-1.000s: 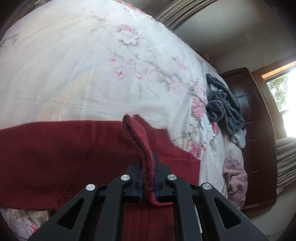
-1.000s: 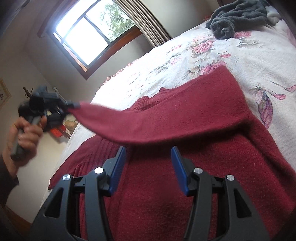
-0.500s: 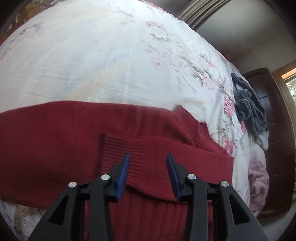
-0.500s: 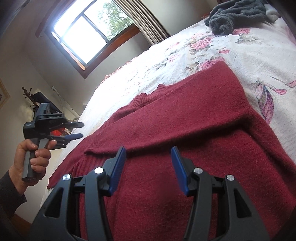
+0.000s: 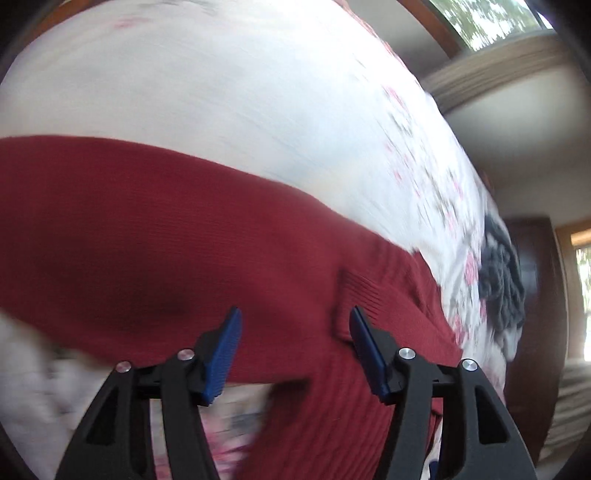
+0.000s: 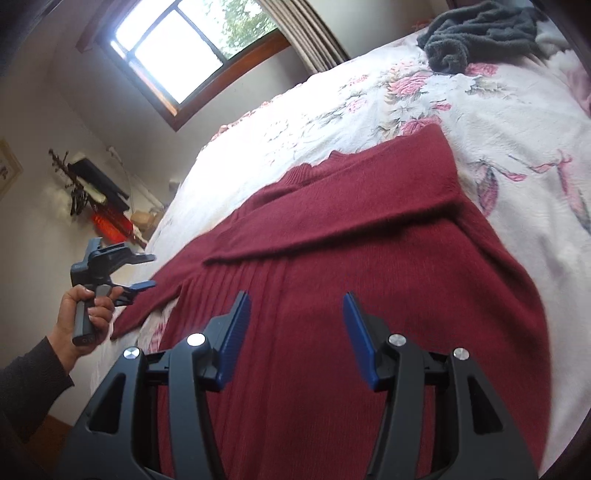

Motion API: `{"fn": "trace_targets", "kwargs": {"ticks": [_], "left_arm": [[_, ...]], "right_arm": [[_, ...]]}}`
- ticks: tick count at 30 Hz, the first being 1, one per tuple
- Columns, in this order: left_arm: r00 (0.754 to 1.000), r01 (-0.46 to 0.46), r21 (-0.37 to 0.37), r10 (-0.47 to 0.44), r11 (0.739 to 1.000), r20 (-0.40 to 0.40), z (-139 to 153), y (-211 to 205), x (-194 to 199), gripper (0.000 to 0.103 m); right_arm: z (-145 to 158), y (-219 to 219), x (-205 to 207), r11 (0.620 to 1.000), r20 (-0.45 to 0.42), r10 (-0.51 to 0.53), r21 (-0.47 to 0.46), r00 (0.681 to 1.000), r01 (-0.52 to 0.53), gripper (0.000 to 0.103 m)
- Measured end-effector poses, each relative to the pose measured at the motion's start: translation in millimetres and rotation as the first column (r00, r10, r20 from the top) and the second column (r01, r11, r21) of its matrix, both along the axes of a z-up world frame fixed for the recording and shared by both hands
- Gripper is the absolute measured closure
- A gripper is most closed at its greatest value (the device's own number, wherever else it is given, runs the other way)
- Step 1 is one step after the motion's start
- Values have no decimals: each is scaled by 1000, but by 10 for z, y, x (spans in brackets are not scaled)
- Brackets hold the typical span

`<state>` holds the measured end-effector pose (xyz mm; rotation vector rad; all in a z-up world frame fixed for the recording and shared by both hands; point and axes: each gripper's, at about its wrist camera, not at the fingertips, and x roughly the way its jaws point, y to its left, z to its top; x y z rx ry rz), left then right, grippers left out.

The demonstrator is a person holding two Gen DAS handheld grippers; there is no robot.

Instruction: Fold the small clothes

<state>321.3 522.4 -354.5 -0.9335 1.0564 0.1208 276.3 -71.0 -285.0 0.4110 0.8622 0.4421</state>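
Observation:
A dark red knit sweater point(image 6: 369, 258) lies spread on the floral bedspread point(image 6: 498, 122). One sleeve point(image 6: 343, 218) is folded across its chest. My right gripper point(image 6: 295, 325) hovers open just above the ribbed lower body, holding nothing. My left gripper point(image 5: 295, 343) is open over the other red sleeve point(image 5: 147, 251); its view is blurred by motion. The left gripper point(image 6: 147, 271) also shows at the left of the right wrist view, held in a hand point(image 6: 79, 314), jaws apart, beside the sweater's left sleeve end.
A dark grey fluffy garment point(image 6: 480, 33) lies in a heap at the far end of the bed, also the grey garment point(image 5: 502, 284). A window point(image 6: 192, 48) and a wall shelf point(image 6: 99, 184) stand beyond the bed. A dark wooden cabinet point(image 5: 535, 295) is at the bed's side.
My left gripper let go of the sleeve cuff, which now lies folded across the chest, then drew back leftward toward the other sleeve. The right gripper has barely moved.

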Motion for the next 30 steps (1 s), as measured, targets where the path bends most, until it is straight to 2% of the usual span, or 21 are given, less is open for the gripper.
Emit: {"fn": "trace_targets", "kwargs": {"ticks": [2,5,8,11,14,18,24,26,27,30], "left_arm": [[994,-105,-28,105,994,8,-10,450,-347,41],[966,-259,-40,259,965,12,-17,1103,-948,41],[916,-400,-28,400,916,8,-45,1730,-1470,40],[883,-470,-33,469,882,-31,-170,2164,-1723,39],[867,-497,-72,493,864,-76,-373,2348,-1757,39],[867,-498,-105,493,861,-73,-559,2515,-1659,39],[904,-427,-107,424,898,-54,-564,2519,-1315,40],[909,-415,-79,411,906,-68,-543,2511,-1272,52],[913,-405,-62,400,912,-78,-535,2522,-1257,72],[916,-401,-46,400,915,-37,-366,2485,-1196,85]], "right_arm": [[117,29,-180,999,-2,25,-46,1000,-25,48],[264,109,-401,996,-14,39,-81,999,-40,46],[426,253,-548,993,-15,60,-102,998,-61,46],[542,430,-648,990,-32,104,-97,994,-107,44],[625,619,-724,979,-33,148,-134,988,-151,44],[693,788,-766,972,-39,169,-161,985,-173,44],[740,927,-830,963,-51,180,-193,982,-186,44],[756,947,-838,963,-52,180,-195,982,-186,44],[766,953,-845,963,-49,179,-195,983,-186,44],[818,966,-852,962,-39,182,-200,983,-186,44]]}}
